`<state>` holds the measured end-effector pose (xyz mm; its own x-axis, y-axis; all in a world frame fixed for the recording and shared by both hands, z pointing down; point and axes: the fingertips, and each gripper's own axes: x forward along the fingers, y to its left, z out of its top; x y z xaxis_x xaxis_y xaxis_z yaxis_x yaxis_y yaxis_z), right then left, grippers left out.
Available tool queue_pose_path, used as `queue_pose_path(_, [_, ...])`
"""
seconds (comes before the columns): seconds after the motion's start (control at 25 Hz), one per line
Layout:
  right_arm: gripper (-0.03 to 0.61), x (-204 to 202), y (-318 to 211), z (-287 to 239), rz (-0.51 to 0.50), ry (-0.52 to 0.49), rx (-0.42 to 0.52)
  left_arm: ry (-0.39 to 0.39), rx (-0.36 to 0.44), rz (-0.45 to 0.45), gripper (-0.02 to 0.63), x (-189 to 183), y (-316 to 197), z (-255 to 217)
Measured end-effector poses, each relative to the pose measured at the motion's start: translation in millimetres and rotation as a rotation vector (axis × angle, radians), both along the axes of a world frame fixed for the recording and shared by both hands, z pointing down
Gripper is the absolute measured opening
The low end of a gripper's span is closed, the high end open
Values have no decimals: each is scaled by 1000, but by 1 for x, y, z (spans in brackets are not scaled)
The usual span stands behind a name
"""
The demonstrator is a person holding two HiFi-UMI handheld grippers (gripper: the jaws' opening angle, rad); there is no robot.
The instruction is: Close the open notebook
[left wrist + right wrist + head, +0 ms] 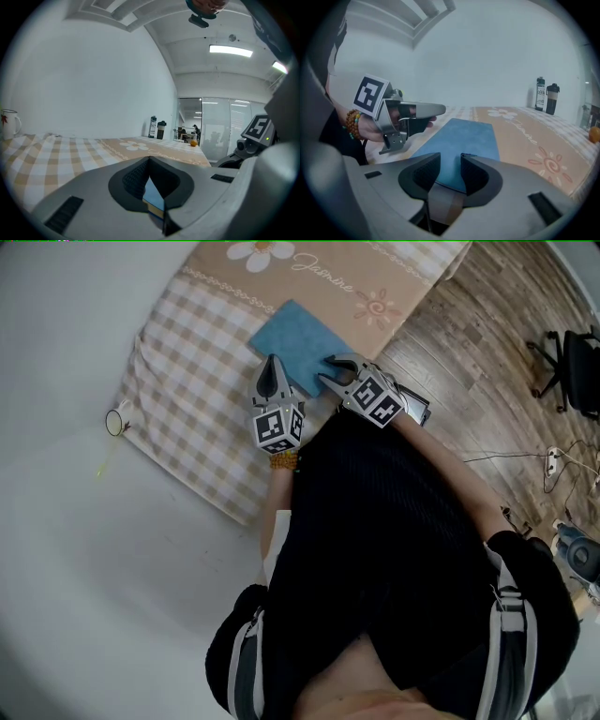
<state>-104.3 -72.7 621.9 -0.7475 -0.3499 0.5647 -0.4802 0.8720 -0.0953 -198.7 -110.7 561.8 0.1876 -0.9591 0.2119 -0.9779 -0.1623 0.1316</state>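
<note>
A blue notebook (298, 341) lies flat with its cover down on the checked tablecloth (187, 381). My left gripper (273, 360) is at the notebook's near left edge, its tips together with nothing between them. In the left gripper view the jaws meet in a point (149, 160), and a strip of the notebook (154, 197) shows below it. My right gripper (324, 369) hovers at the notebook's near right corner, open. In the right gripper view the notebook (464, 133) lies beyond the parted jaws (450, 158), with the left gripper (412, 112) to the left.
A white mug (117, 421) stands at the table's left edge. Two bottles (546, 99) and an orange (594, 134) sit at the far end. To the right are a wooden floor, an office chair (572, 371) and cables (553, 460).
</note>
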Motion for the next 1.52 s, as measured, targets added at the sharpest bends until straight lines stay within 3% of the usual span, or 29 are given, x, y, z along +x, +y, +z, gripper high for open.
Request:
queue_pose_path(0.16, [140, -1, -1, 3, 1, 10, -1, -2, -3, 0, 8, -1, 0, 1])
queue_pose_path(0.32, [97, 1, -4, 5, 16, 23, 8, -7, -6, 6, 8, 1, -1, 2])
queue_pose_path(0.88, [75, 2, -9, 5, -11, 56, -12, -25, 11, 57, 8, 20, -4, -7])
queue_pose_path(1.04, [75, -5, -5, -6, -38, 18, -2, -26, 16, 56, 8, 20, -3, -10])
queue_pose_path(1.2, [75, -3, -10, -37, -8, -57, 58, -20, 11, 53, 6, 21, -5, -18])
queue_pose_path(1.36, [75, -3, -30, -69, 33, -102, 195, -45, 49, 87, 7, 34, -6, -32])
queue_pose_path(1.44, [8, -3, -39, -86, 69, -129, 271, -53, 74, 93, 8, 37, -5, -43])
queue_pose_path(1.52, [5, -4, -44, -107, 100, -176, 322, -57, 108, 93, 8, 38, -4, -59])
